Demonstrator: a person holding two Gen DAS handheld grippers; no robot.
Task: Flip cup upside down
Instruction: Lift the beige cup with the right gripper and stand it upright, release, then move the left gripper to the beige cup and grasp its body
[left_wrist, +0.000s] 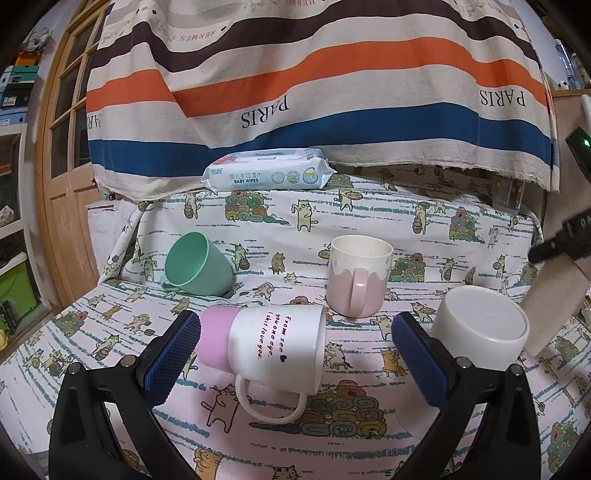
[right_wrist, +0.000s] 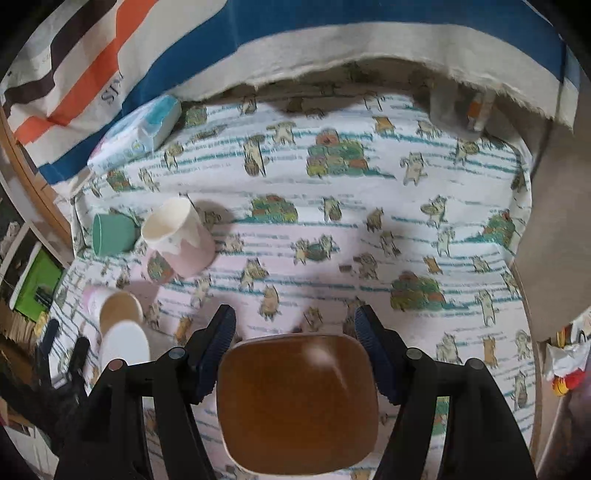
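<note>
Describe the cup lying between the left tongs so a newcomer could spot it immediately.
On the cat-print cloth, look in front of the upright pink mug, between the left tongs. The cup lies on its side, handle toward the camera, mouth to the right. Unlike its neighbours, it is white with a pink base and has red handwritten text.
</note>
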